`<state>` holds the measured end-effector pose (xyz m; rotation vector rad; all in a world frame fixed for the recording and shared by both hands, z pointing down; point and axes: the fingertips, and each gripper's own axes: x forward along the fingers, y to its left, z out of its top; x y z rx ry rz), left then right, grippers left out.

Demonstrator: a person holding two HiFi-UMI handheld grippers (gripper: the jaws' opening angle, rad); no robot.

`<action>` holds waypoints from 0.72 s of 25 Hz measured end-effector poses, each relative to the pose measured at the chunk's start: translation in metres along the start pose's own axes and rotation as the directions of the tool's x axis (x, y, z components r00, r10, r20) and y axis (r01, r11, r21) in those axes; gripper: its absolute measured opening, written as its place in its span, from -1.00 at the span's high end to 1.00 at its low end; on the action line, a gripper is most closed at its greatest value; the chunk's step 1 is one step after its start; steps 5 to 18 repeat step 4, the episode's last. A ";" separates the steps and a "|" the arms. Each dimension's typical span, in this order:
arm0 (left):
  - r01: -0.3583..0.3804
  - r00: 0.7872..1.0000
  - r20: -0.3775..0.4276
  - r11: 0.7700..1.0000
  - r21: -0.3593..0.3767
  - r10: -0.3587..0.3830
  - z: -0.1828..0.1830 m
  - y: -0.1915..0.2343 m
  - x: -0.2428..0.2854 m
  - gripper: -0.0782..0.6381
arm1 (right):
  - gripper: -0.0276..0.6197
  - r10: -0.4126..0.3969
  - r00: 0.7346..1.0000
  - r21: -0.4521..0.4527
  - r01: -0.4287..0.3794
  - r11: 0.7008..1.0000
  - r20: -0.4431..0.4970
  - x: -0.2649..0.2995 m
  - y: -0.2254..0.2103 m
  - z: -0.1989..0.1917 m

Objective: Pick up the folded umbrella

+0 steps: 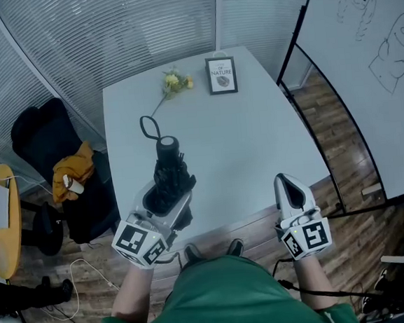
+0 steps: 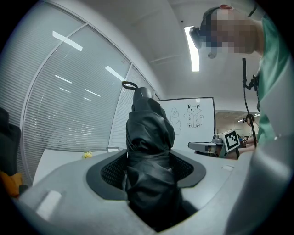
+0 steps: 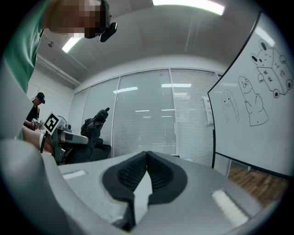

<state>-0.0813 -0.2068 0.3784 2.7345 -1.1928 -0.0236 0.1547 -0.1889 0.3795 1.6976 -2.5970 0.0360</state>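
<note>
A black folded umbrella (image 1: 170, 174) with a wrist loop (image 1: 150, 127) at its far end is held above the near left part of the white table (image 1: 255, 131). My left gripper (image 1: 164, 199) is shut on it, the pads pressing both sides of the bundled fabric (image 2: 149, 151). In the left gripper view the umbrella points away along the jaws, loop (image 2: 129, 84) at the top. My right gripper (image 1: 289, 188) hovers at the table's near right edge, jaws closed with tips touching and nothing between them (image 3: 146, 158). The held umbrella (image 3: 94, 124) also shows in the right gripper view at left.
A framed picture (image 1: 221, 75) and a yellow flower (image 1: 174, 82) stand at the table's far side. A black chair (image 1: 54, 156) with a yellow cloth sits left of the table. A whiteboard (image 1: 369, 58) stands on the right. A second person (image 3: 34, 114) is at the far left.
</note>
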 end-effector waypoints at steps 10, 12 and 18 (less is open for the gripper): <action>0.000 1.000 -0.007 1.000 0.006 0.000 0.000 -0.007 0.006 0.01 | 0.91 -0.001 1.000 0.003 0.001 1.000 -0.001 -0.004 -0.007 -0.001; 0.000 1.000 -0.007 1.000 0.006 0.000 0.000 -0.007 0.006 0.01 | 0.91 -0.001 1.000 0.003 0.001 1.000 -0.001 -0.004 -0.007 -0.001; 0.000 1.000 -0.007 1.000 0.006 0.000 0.000 -0.007 0.006 0.01 | 0.91 -0.001 1.000 0.003 0.001 1.000 -0.001 -0.004 -0.007 -0.001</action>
